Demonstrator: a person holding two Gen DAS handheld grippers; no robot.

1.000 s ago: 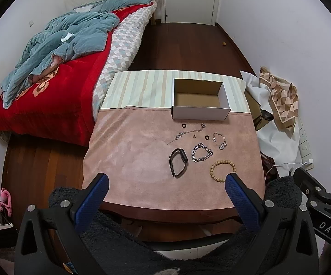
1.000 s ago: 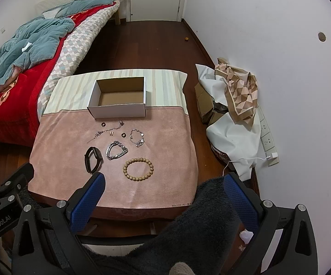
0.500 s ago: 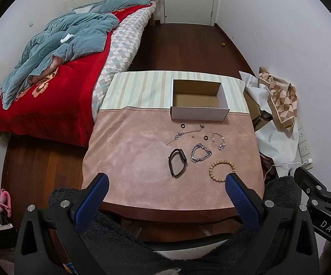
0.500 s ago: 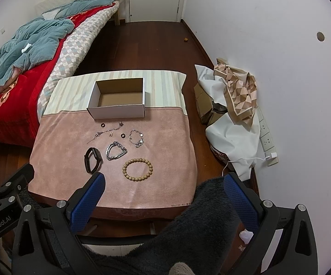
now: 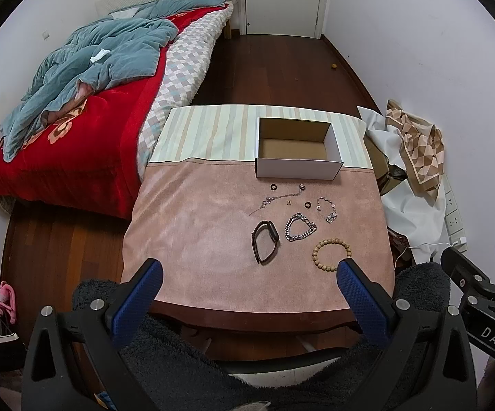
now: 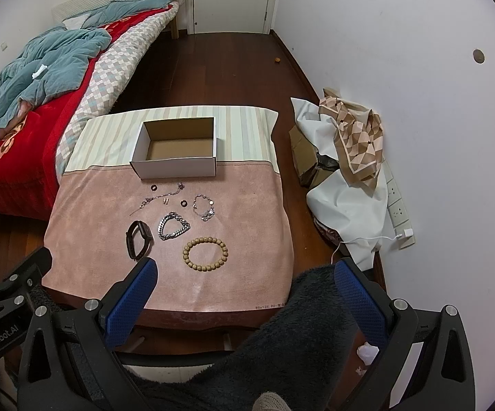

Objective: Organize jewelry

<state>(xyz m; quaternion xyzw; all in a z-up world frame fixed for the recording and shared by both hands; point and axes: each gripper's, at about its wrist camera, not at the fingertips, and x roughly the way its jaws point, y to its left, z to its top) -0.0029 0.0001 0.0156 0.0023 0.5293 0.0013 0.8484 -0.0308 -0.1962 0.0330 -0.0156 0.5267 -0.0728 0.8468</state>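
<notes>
Nothing is sitting in the open box (image 6: 179, 150) yet; every jewelry piece (image 6: 173, 226) is lying on the table (image 6: 247, 239) while both tools, left tool (image 5: 247, 287) and right tool (image 6: 245, 284), are hovering released and empty.

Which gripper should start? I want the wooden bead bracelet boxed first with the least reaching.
Right, probably. Both grippers hang open short of the table, but in the right wrist view the bracelet lies almost straight ahead of the right gripper. The left gripper faces the black band instead.

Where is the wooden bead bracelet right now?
The wooden bead bracelet lies on the pink tablecloth nearest the front edge, just right of the black band and below the silver chain bracelet.
</notes>
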